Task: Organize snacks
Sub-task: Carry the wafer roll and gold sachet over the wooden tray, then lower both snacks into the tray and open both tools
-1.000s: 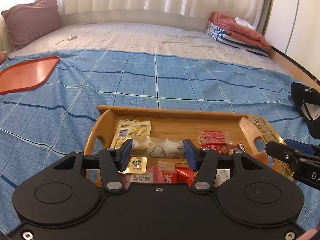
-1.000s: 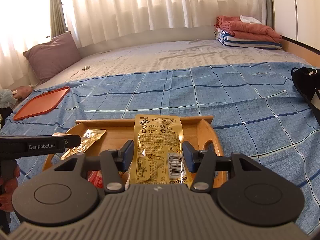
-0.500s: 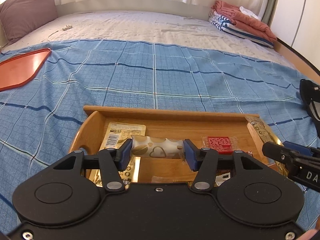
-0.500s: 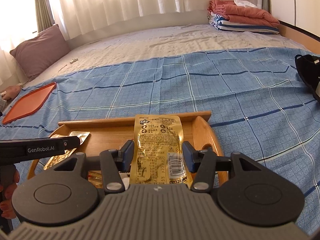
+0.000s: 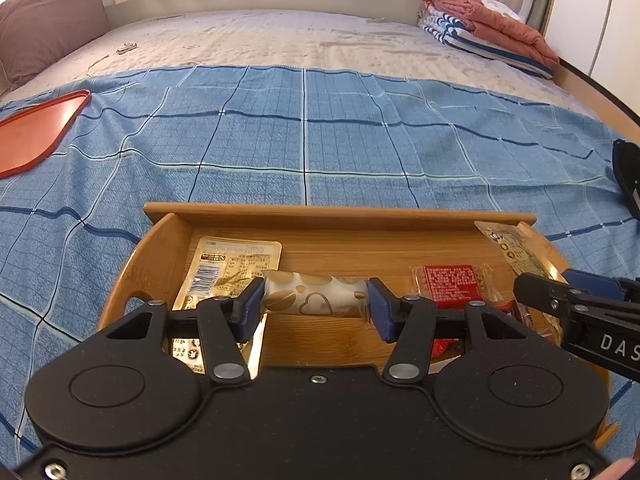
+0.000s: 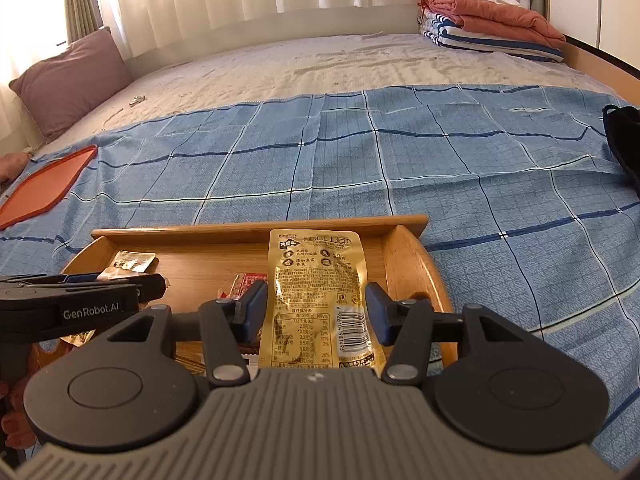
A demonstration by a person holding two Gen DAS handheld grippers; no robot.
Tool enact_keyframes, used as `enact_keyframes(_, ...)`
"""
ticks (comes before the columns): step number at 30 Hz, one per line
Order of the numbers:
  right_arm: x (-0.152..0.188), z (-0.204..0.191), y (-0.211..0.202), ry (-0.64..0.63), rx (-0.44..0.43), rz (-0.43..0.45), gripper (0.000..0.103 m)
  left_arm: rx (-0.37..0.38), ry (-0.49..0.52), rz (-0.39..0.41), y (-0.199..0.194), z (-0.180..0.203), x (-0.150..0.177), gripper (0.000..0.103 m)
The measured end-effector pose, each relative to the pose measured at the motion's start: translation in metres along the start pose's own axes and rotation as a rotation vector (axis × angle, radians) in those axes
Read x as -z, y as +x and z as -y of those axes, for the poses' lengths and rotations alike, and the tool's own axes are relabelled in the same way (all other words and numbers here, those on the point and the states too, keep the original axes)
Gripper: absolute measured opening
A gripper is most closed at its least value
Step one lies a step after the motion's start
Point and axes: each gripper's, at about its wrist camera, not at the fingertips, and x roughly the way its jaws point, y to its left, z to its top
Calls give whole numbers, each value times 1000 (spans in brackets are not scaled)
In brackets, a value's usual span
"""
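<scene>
A wooden tray (image 5: 340, 216) with handle cut-outs lies on a blue checked blanket. My left gripper (image 5: 316, 304) is shut on a white snack bar (image 5: 312, 298) printed with gold hearts, held crosswise low over the tray's middle. Under it lie a flat gold packet (image 5: 228, 260) and a red packet (image 5: 450, 284). My right gripper (image 6: 316, 304) is shut on a gold pouch (image 6: 316, 280), which points lengthwise toward the tray's far right corner (image 6: 400, 224). In the left wrist view the pouch's tip (image 5: 508, 244) shows above the right gripper's finger (image 5: 560, 300).
An orange tray (image 5: 36, 128) lies on the blanket at the far left. A mauve pillow (image 5: 48, 20) sits at the back left, folded clothes (image 5: 488, 28) at the back right. A black bag (image 5: 628, 176) lies at the right edge.
Both grippers have moved forward and down over the wooden tray, still holding their snacks. The tray looks larger, and its near snacks have slipped out of sight under the gripper bodies.
</scene>
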Motion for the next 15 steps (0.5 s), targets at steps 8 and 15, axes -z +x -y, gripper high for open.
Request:
enact_keyframes(8, 2, -8, 13, -23, -2, -17, 57, -7, 12, -4, 9, 1, 3, 52)
enact_keyframes(15, 6, -11, 22, -31, 0, -33, 57, -15, 33, 5, 14, 3, 5, 52)
